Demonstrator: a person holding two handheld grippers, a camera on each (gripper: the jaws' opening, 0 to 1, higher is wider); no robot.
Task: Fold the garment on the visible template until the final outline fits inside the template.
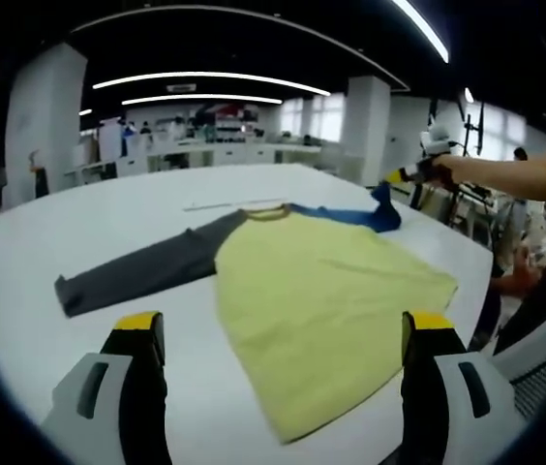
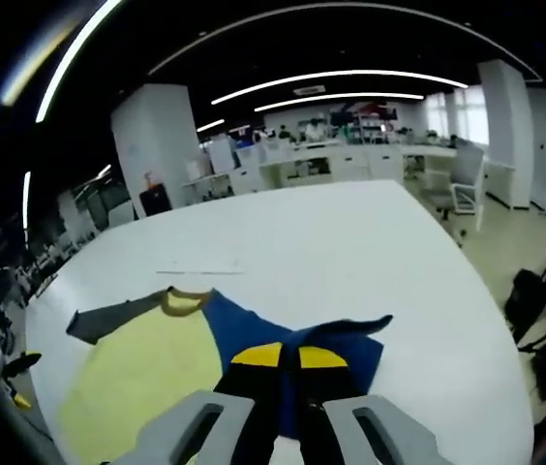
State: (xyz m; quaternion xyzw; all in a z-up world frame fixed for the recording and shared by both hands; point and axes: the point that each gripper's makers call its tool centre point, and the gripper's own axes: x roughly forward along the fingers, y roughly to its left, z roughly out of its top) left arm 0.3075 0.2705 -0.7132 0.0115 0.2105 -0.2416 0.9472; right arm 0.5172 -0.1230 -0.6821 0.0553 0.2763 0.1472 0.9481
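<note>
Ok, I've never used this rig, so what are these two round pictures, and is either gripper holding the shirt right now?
No robot arm here: a person holds a two-jaw gripper in each hand, and each carries a fisheye camera looking along its own jaws. The left gripper view shows the left gripper open and empty above a white table, where a long-sleeved shirt lies flat: yellow body, grey sleeve spread out. In the right gripper view the right gripper is shut on the blue sleeve. It also appears far right in the left gripper view, lifting that sleeve. I can't make out a template outline.
</note>
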